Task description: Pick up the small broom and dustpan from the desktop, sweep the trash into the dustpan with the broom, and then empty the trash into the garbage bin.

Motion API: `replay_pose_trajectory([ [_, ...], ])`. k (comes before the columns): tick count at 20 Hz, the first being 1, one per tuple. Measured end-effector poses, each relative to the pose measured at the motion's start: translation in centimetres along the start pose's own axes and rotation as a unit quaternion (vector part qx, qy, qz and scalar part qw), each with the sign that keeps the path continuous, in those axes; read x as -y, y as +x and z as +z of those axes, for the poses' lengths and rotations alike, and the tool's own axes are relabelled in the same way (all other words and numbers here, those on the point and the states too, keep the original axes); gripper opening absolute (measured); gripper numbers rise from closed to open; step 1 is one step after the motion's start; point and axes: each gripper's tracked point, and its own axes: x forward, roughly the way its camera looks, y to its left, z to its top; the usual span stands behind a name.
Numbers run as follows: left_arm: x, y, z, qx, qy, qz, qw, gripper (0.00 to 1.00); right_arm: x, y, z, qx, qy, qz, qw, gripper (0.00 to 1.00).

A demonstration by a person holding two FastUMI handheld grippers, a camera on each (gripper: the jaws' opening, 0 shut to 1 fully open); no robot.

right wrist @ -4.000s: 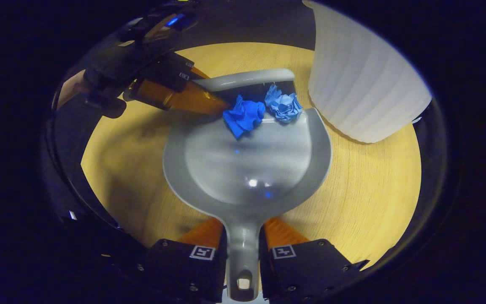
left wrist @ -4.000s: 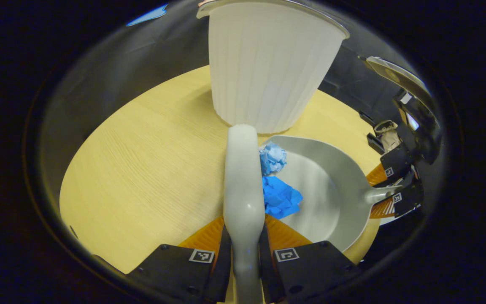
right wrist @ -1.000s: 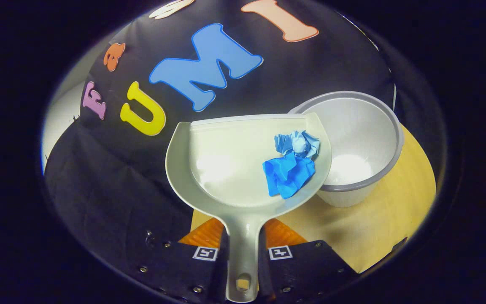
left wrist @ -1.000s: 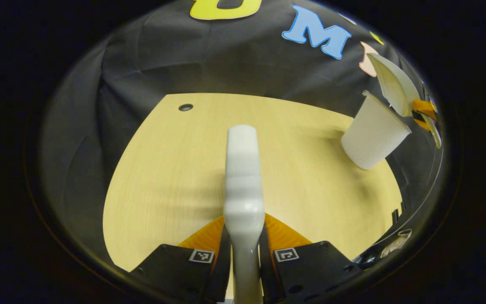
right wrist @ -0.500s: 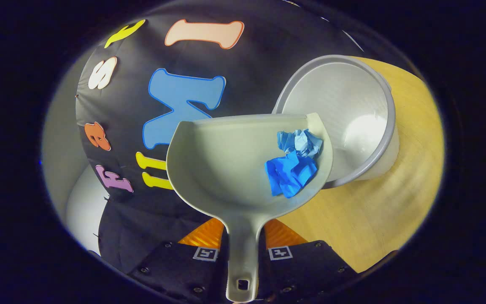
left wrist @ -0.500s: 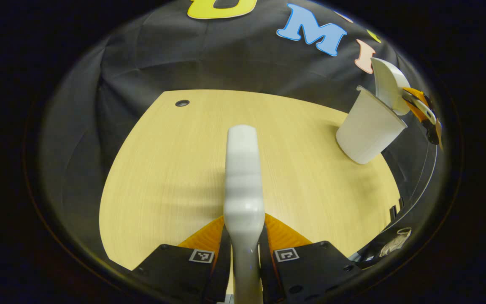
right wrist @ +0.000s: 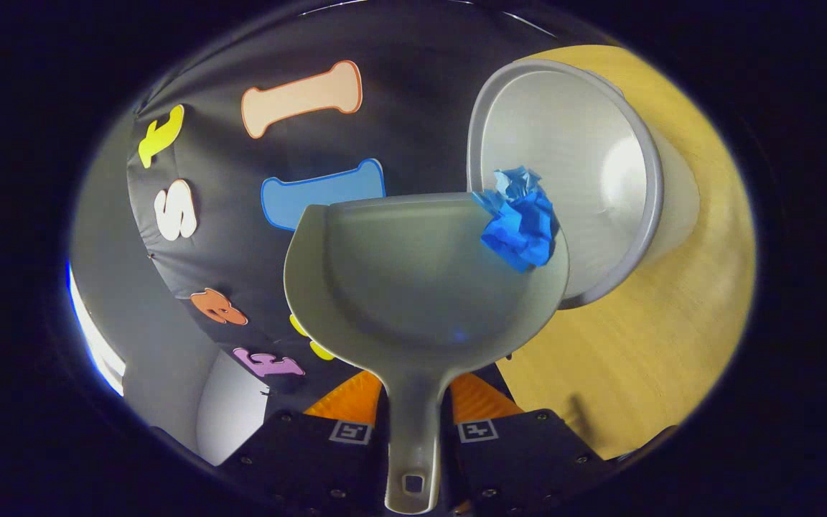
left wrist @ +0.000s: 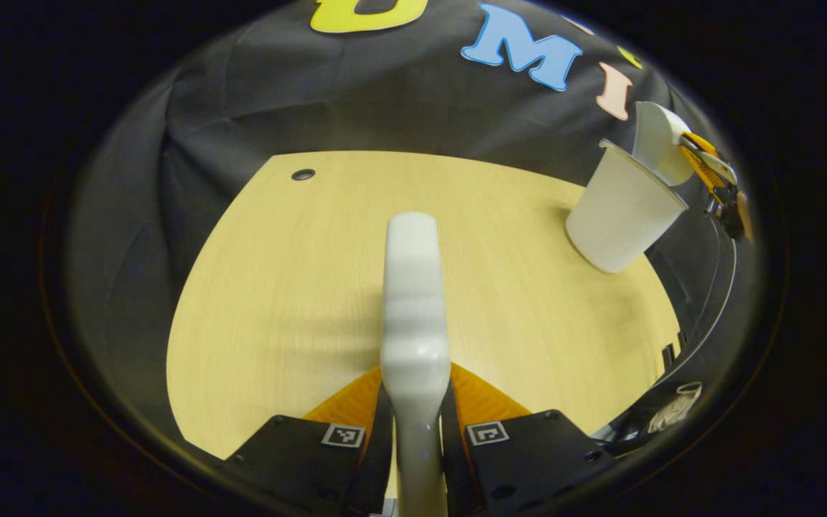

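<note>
Right gripper (right wrist: pixel 413 424) pinches dustpan (right wrist: pixel 413 287) handle, pan tipped over bin (right wrist: pixel 571 143), blue trash (right wrist: pixel 521 222) at its lip. Left gripper (left wrist: pixel 413 424) clamps broom (left wrist: pixel 413 301) above counter (left wrist: pixel 277 287).

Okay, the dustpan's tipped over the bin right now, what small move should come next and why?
Probably tip the dustpan a little further toward the garbage bin. The right gripper grips its handle, and the two blue paper wads sit at the pan's front corner, over the bin's open mouth but not yet inside. The left gripper just holds the broom aside.
</note>
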Motion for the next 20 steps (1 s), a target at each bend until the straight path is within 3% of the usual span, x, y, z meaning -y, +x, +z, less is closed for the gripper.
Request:
replay_pose_trajectory([
  [6,-0.1,0.0,-0.4,-0.002,0.000,-0.004,1.000,0.36,-0.1,0.6,-1.4,-0.019,0.004,0.008,1.000,0.29],
  [12,-0.5,0.7,-0.8,-0.010,-0.005,-0.005,1.000,0.37,1.5,0.3,-5.1,-0.022,-0.141,-0.039,0.989,0.29],
  [15,-0.4,1.1,-1.0,-0.014,-0.011,-0.007,1.000,0.36,2.9,0.4,-7.3,-0.018,-0.229,-0.071,0.971,0.29],
  [20,-0.7,1.6,-1.2,-0.026,-0.023,-0.003,0.999,0.38,5.5,0.1,-10.2,-0.020,-0.371,-0.139,0.918,0.29],
])
